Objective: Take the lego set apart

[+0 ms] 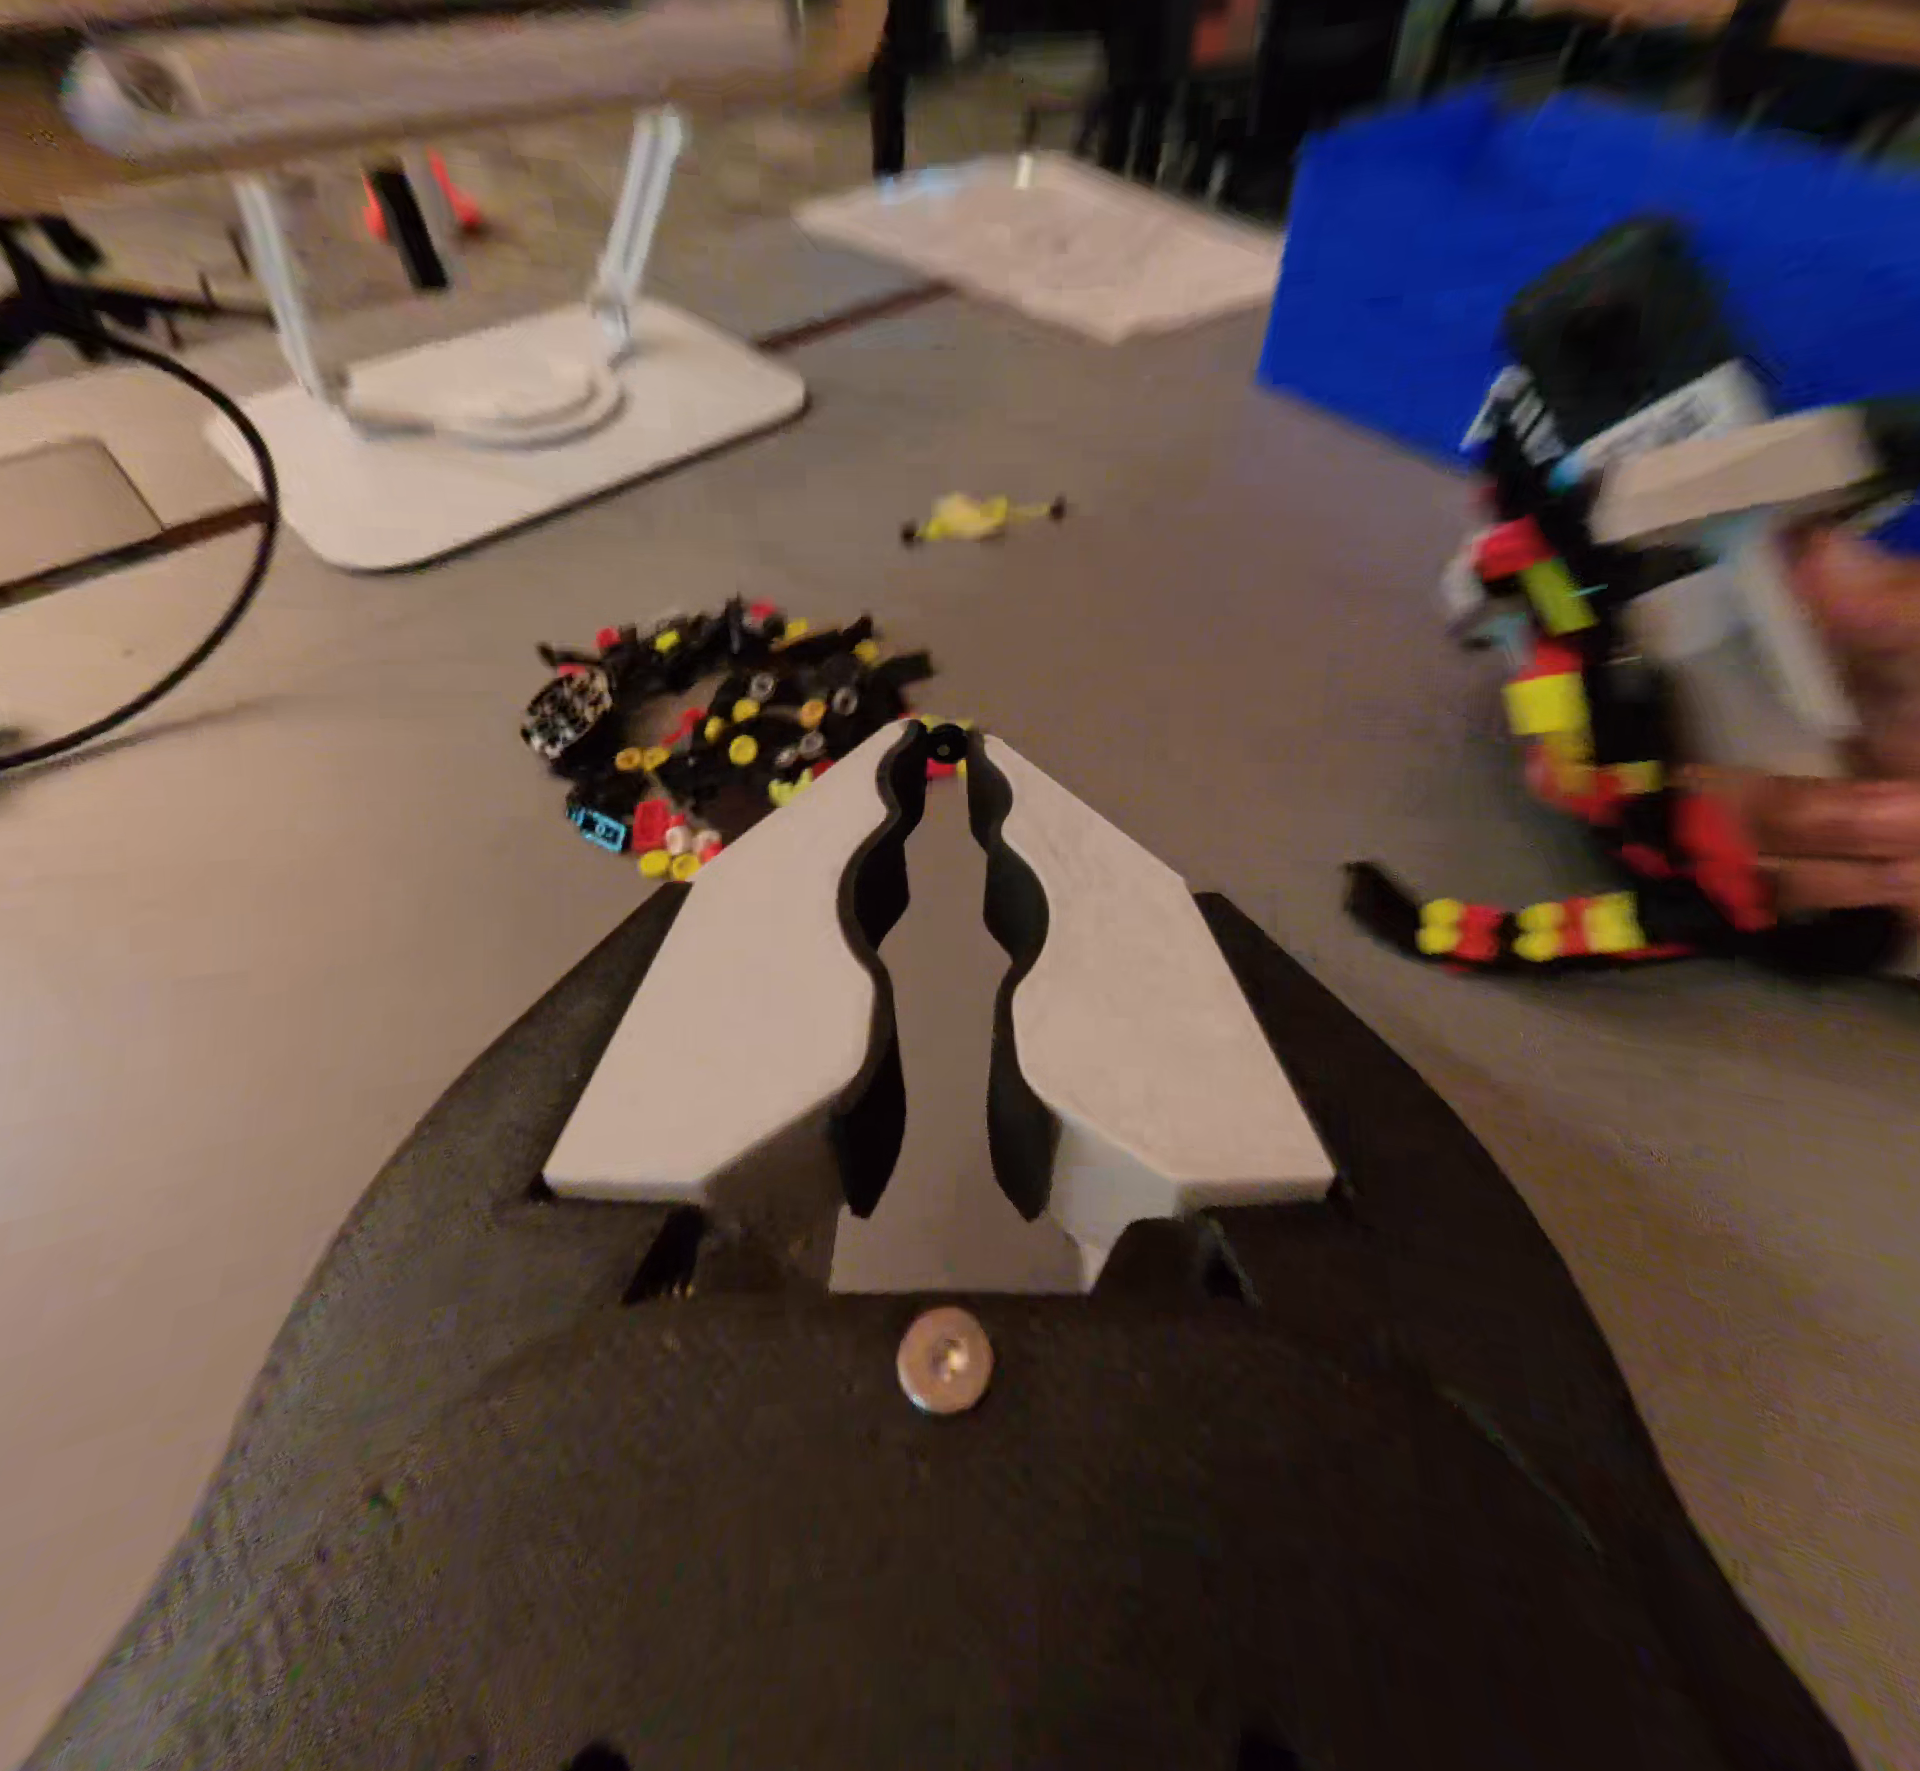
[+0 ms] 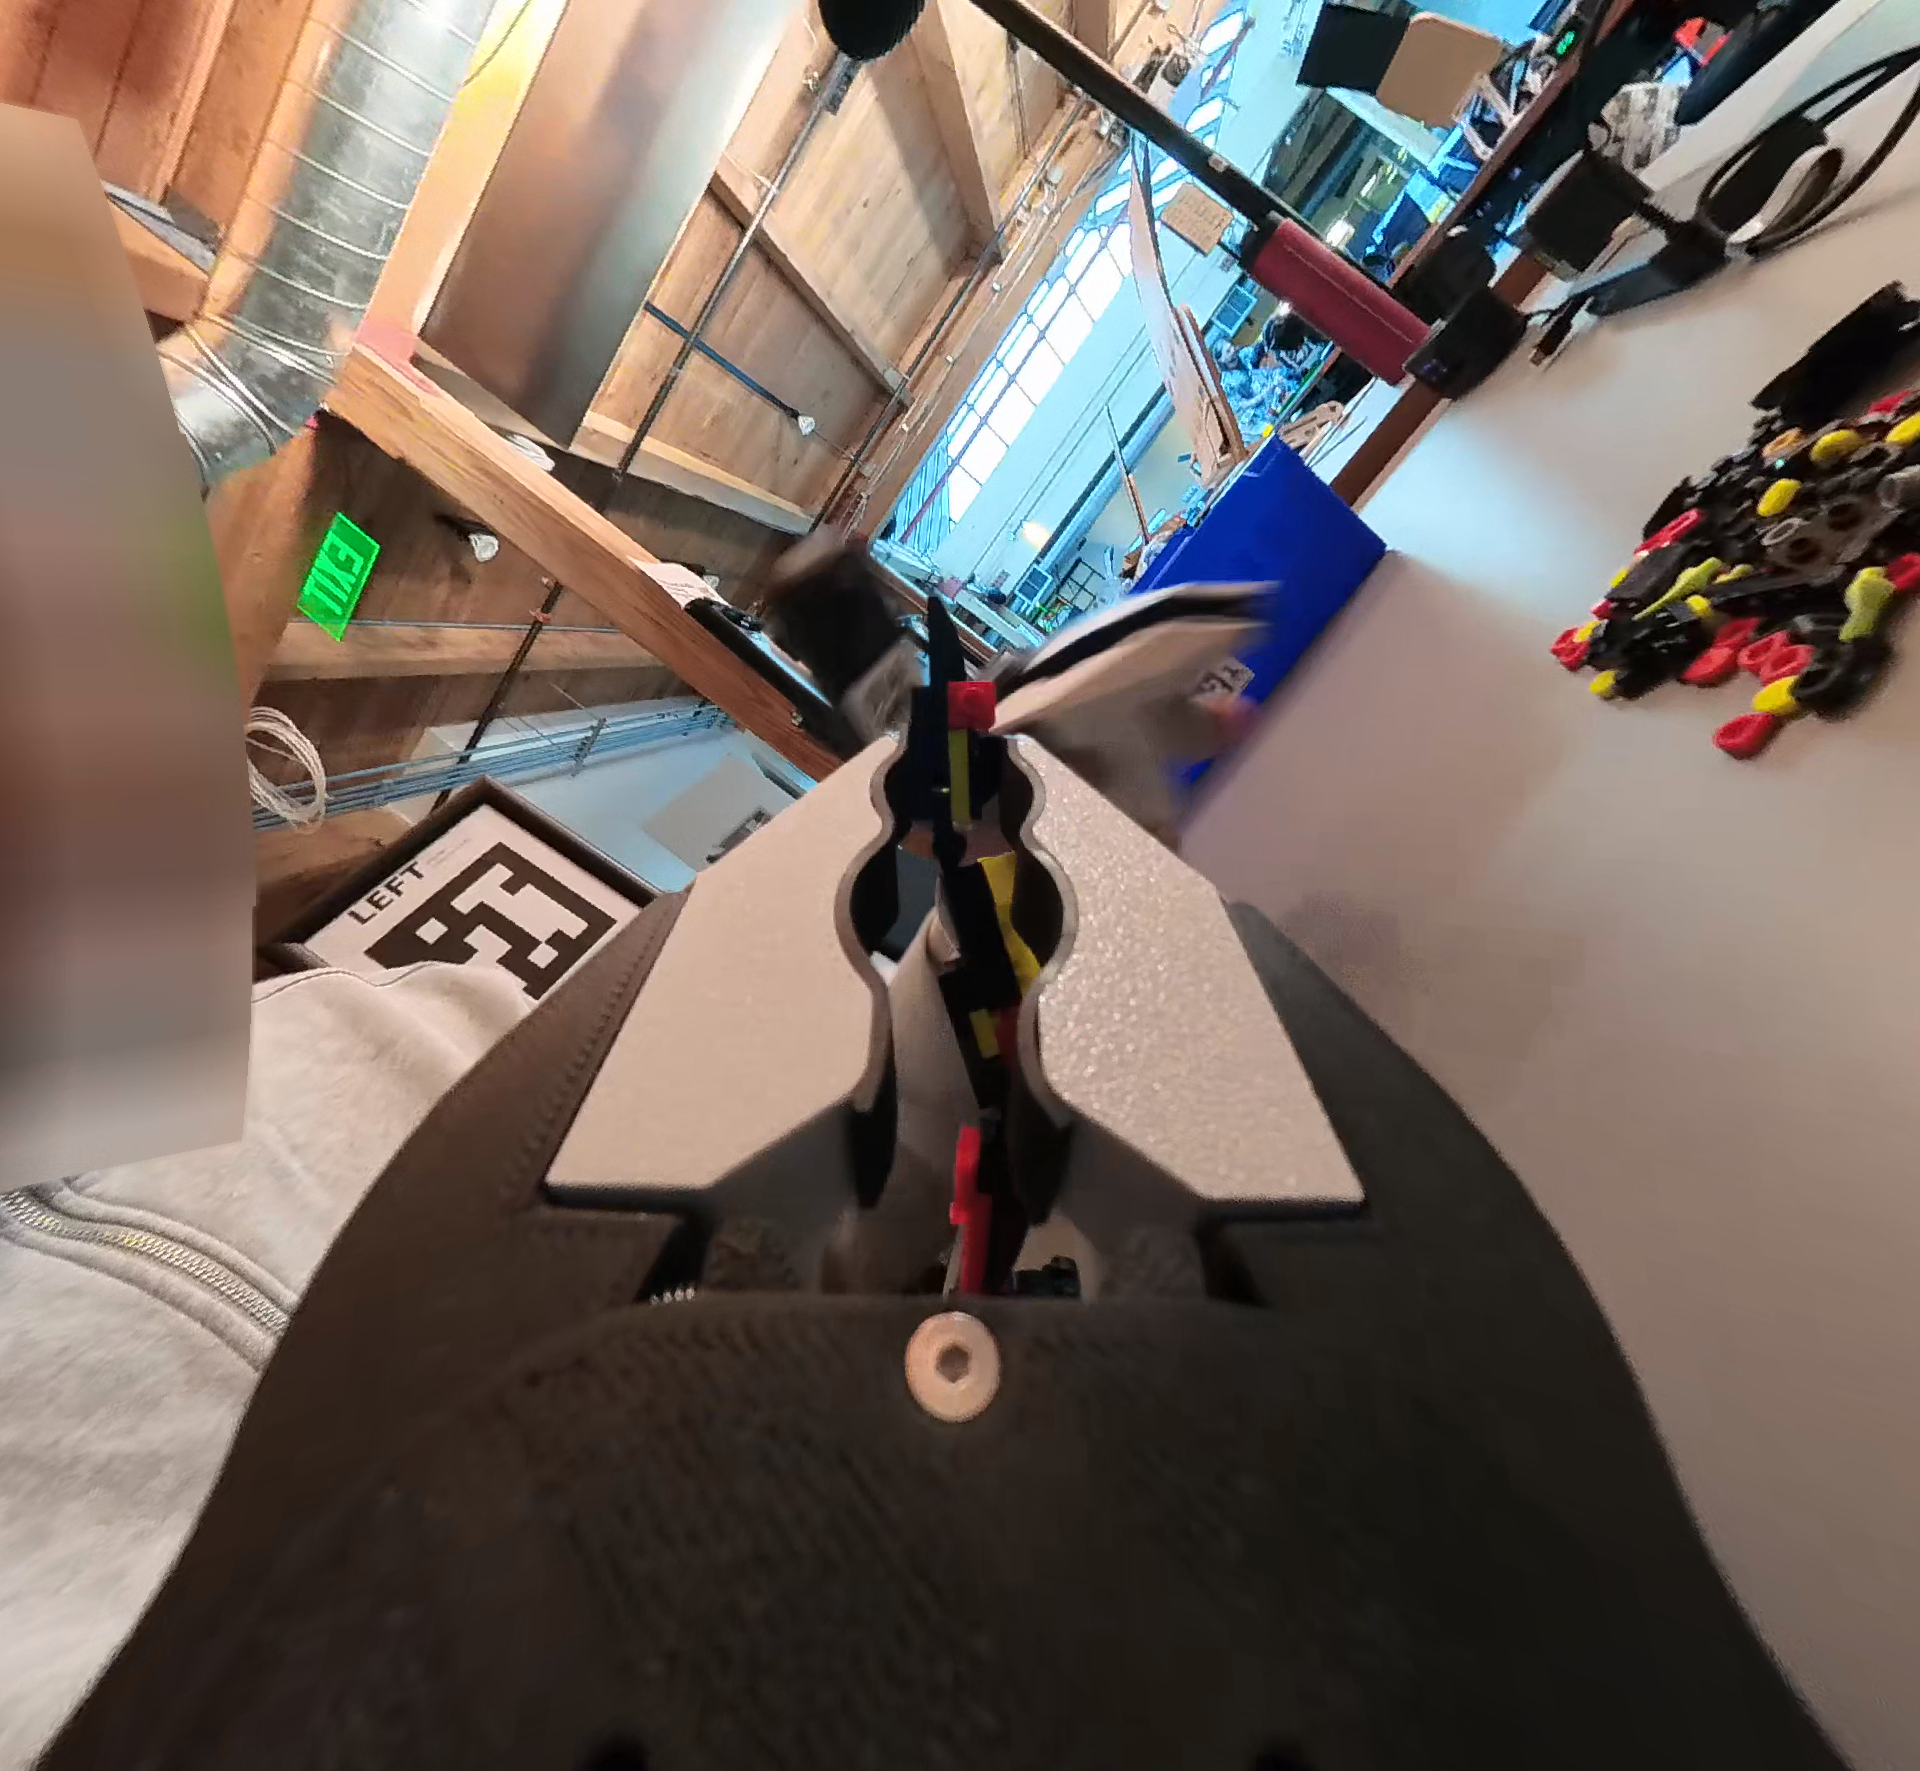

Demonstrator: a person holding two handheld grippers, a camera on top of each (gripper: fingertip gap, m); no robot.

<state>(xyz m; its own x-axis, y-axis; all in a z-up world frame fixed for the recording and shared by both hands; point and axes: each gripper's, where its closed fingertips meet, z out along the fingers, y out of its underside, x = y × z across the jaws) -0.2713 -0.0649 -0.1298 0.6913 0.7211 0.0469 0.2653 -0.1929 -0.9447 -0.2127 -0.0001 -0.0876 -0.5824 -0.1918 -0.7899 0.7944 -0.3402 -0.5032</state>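
Note:
My right gripper (image 2: 956,771) is shut on the lego set (image 2: 971,703), a thin black, red and yellow assembly that runs back between the fingers. In the left wrist view the same set (image 1: 1548,703) hangs at the right, blurred, its lower end trailing on the table. My left gripper (image 1: 940,763) is shut on a small round black piece (image 1: 945,741) at its tips, just above the near edge of a pile of loose black, yellow and red pieces (image 1: 717,734). The pile also shows in the right wrist view (image 2: 1766,578).
A small yellow piece (image 1: 982,516) lies alone beyond the pile. A blue bin (image 1: 1558,267) stands at the back right, a white stand (image 1: 499,454) at the back left with a black cable (image 1: 249,516), and a clear bag (image 1: 1049,246) lies behind. The table is grey (image 1: 1195,578). About 10 centimeters separates my left fingertips from my right.

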